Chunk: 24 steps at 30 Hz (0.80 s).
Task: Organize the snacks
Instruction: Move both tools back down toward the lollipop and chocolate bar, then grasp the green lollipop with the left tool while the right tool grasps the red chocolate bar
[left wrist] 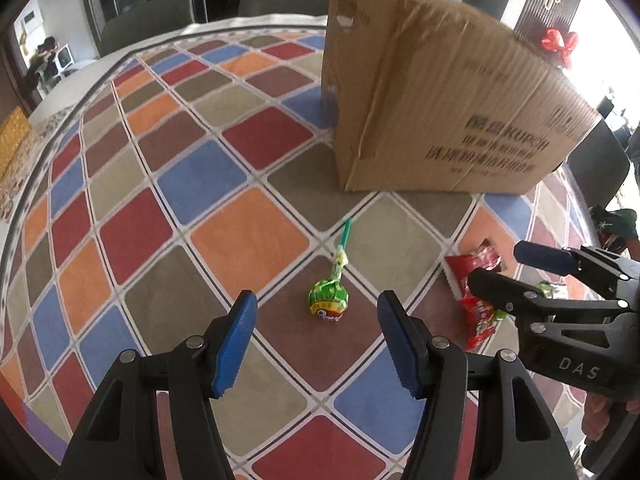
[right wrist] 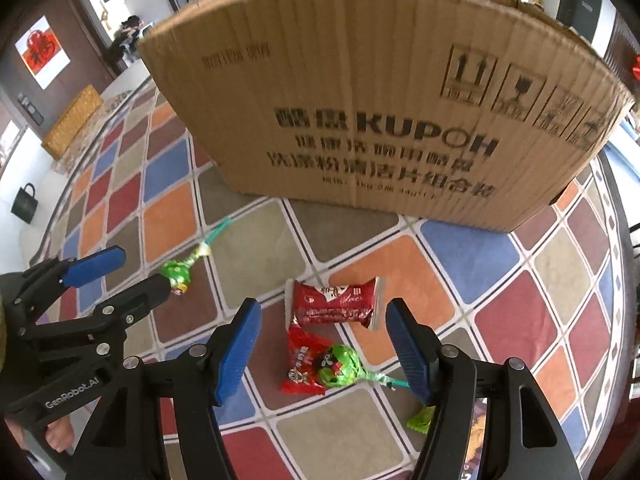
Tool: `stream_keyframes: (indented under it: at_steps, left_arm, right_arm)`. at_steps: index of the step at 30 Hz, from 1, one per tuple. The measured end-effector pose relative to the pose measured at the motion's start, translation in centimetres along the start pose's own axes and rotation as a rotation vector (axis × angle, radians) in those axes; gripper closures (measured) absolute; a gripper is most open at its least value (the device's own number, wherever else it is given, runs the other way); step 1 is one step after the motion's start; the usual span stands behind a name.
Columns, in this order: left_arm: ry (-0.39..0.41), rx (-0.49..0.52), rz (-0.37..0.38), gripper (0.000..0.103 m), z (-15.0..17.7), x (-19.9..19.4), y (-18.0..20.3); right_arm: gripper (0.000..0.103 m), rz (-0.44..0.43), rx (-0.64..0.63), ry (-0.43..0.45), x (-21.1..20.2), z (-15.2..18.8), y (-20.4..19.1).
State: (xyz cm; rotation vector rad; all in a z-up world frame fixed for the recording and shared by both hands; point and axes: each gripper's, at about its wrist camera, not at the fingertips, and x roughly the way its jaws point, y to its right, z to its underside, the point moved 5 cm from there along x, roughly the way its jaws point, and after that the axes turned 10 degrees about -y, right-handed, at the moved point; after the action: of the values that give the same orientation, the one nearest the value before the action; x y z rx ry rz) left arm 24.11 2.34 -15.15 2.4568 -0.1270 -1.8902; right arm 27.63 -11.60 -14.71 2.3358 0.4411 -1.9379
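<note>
Reaching down over the checkered worktop (left wrist: 248, 236), you were at the pick-up step, with nothing lifted yet and every snack lying loose in front of the cardboard box (right wrist: 384, 92). That box stood at the far side, its top open so far as the right wrist view showed, and it looked like the place the snacks were meant to go.

Your left tool (left wrist: 316, 340) had its jaws standing apart and empty, framing a green-wrapped lollipop (left wrist: 329, 300) that lay flat with its stick pointing toward the box. Your right tool (right wrist: 320, 348) was likewise spread and held nothing; between its fingers lay a red wrapped bar (right wrist: 332, 304), with a smaller red packet (right wrist: 300, 368) and a second green lollipop (right wrist: 340, 364) overlapping just nearer.

The next move, I judged, called for you to lower each tool until the pads straddled one item, then close. On the right you needed to choose carefully, since the three pieces were crowded. The wrappers looked crinkly and light, so a slipping grip seemed possible.
</note>
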Motion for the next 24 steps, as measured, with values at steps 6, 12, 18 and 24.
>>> stream_keyframes:
  at_steps: [6,12,18,24]
  left_arm:
    - [-0.037,-0.007,-0.004,0.042,0.0,1.7,-0.2]
    - [-0.053,-0.006,-0.010,0.047,-0.3,2.6,-0.4]
    - [-0.056,-0.004,0.000,0.059,-0.6,3.0,-0.3]
    - [-0.050,0.007,0.004,0.076,-0.9,3.0,-0.1]
  right_arm:
    - [0.038,0.010,-0.007,-0.026,1.3,-0.2,0.1]
    - [0.038,0.021,-0.021,-0.041,2.5,-0.7,-0.3]
    - [0.038,0.019,-0.020,-0.058,3.3,-1.0,-0.5]
    - [0.037,0.022,-0.026,-0.055,3.7,-1.1,-0.6]
